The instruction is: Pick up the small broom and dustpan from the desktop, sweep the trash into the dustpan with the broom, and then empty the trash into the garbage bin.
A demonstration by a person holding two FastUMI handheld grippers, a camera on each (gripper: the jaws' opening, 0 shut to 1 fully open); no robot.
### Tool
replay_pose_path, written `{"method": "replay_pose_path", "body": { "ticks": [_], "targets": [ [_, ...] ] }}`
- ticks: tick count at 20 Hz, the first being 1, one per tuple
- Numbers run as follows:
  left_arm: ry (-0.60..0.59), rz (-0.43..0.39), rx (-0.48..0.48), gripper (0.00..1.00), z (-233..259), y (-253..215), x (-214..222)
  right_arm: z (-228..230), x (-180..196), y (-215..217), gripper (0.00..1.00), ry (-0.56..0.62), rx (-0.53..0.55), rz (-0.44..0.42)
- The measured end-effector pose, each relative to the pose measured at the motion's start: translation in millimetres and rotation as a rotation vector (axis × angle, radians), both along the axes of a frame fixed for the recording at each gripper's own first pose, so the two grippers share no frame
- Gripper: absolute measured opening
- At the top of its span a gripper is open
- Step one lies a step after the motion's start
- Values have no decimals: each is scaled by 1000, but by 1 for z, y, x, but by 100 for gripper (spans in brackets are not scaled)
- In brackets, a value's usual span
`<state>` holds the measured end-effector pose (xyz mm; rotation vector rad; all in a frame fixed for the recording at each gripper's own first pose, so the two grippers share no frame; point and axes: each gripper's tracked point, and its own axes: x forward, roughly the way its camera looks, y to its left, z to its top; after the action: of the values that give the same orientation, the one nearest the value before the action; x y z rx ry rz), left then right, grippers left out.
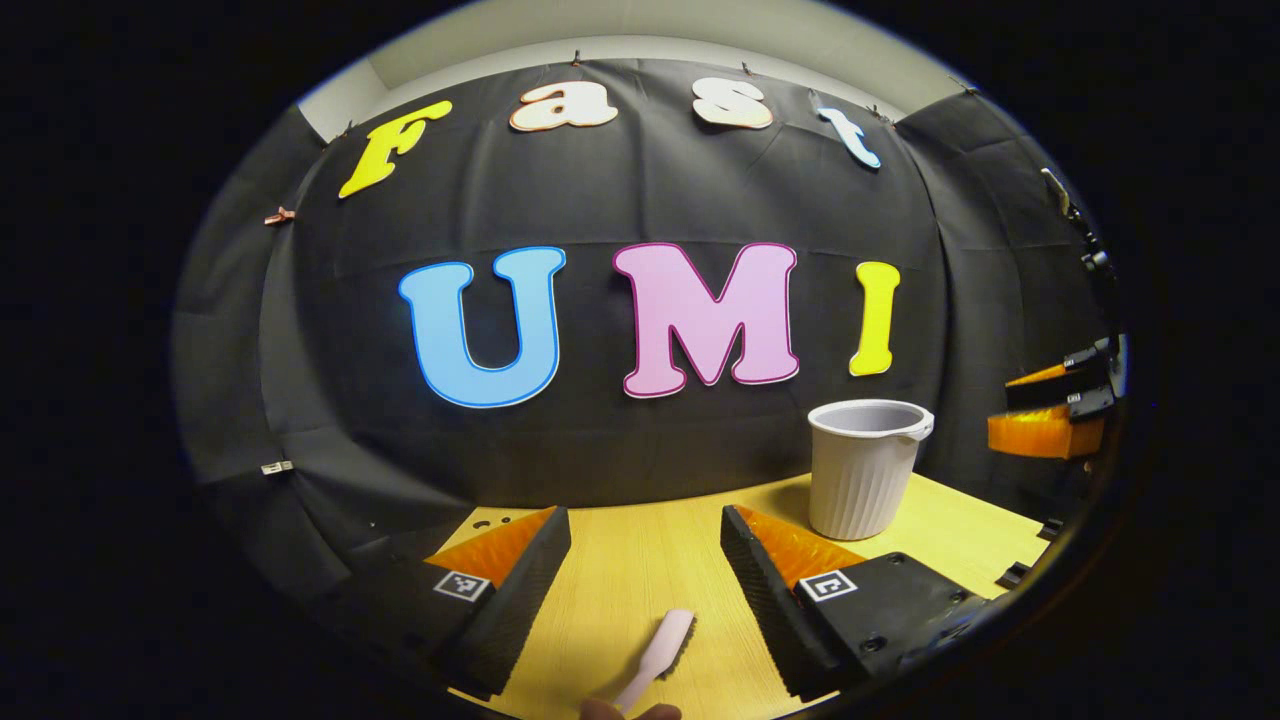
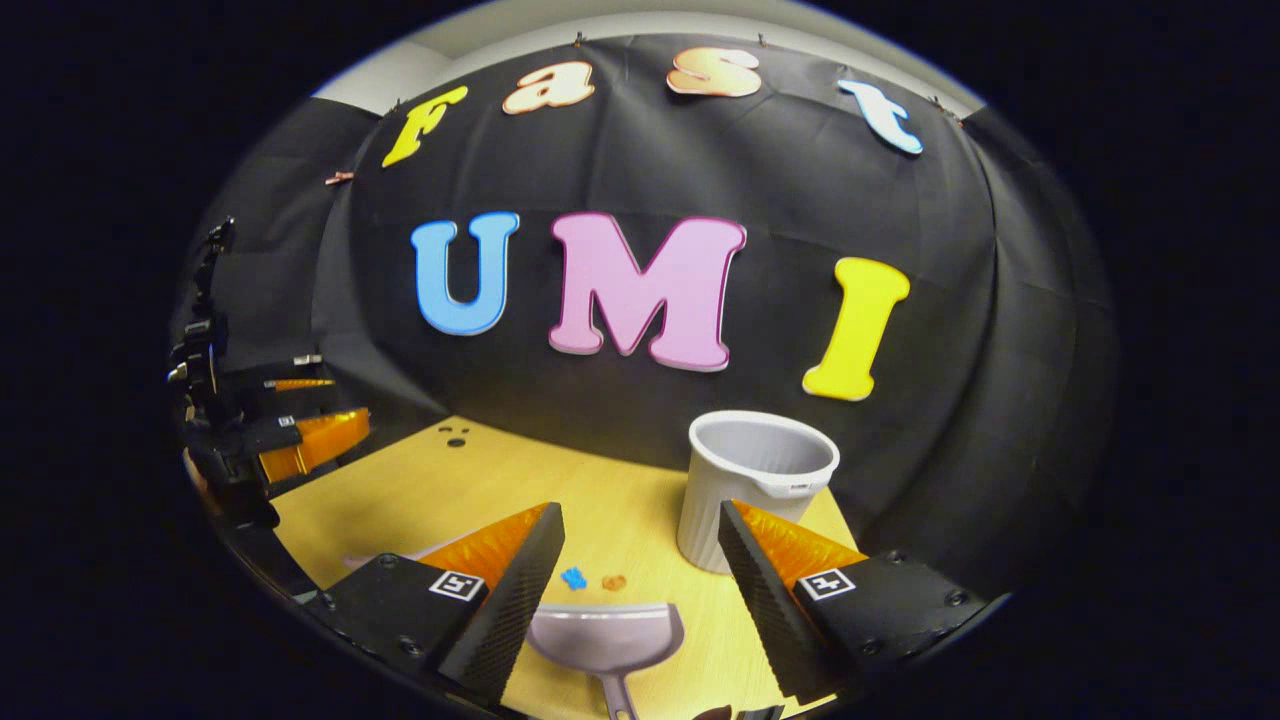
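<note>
Two tongs hang above the wooden worktop, both spread wide with nothing between their fingers. In the left gripper view, the left tongs hover over the pink broom, which lies flat on the worktop between the fingers, apart from both. The bin stands upright ahead to the right. In the right gripper view, the right tongs hover over the dustpan, which lies on the worktop. Just beyond its mouth lie a blue scrap and an orange scrap.
</note>
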<state>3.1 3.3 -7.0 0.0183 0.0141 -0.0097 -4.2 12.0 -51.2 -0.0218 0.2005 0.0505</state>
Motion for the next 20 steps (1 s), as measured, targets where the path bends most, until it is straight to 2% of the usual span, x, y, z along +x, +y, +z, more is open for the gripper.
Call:
{"method": "replay_pose_path", "body": {
  "ticks": [4, 10, 14, 20],
  "targets": [
    [16, -2, -5, 96, -6, 3, 2, -61, -17, 6, 98, 213, 1, 28],
    [32, -5, 11, 97, -22, 14, -3, -162, -57, 16, 95, 530, -70, 82],
    [40, 2, 17, 97, -26, 22, -5, -212, -69, 18, 89, 679, -90, 97],
    [47, 25, 36, 97, -29, 31, -8, -287, -55, 21, 84, 846, -67, 95]
  ]
}}
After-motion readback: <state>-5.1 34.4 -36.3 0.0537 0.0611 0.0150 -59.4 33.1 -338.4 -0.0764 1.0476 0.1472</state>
